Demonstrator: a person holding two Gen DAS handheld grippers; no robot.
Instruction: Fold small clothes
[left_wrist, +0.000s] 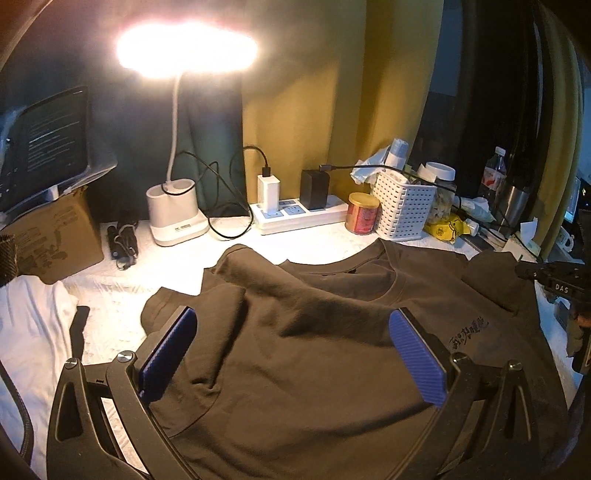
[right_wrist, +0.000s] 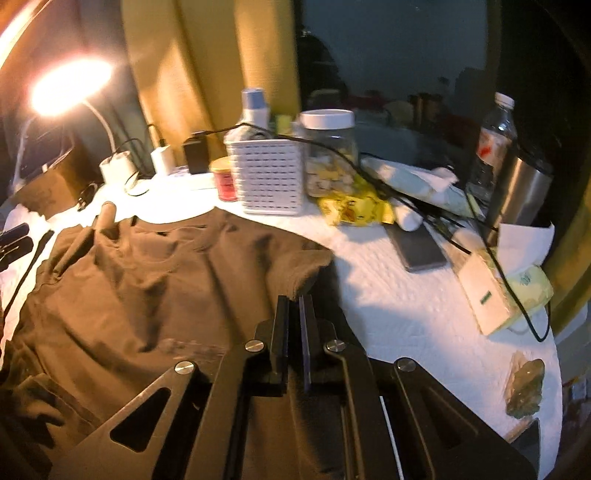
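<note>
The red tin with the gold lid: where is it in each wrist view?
Left wrist: red tin at center right, between the power strip and the white basket.
Right wrist: red tin upper left of center, touching the basket's left side.
Shared landmark: the basket.

I count one brown shirt (left_wrist: 325, 354) between my left fingers (left_wrist: 173, 343). Beyond them I see one lamp (left_wrist: 177, 210), one white basket (left_wrist: 402, 206), one red can (left_wrist: 362, 213), two chargers (left_wrist: 269, 192).
</note>
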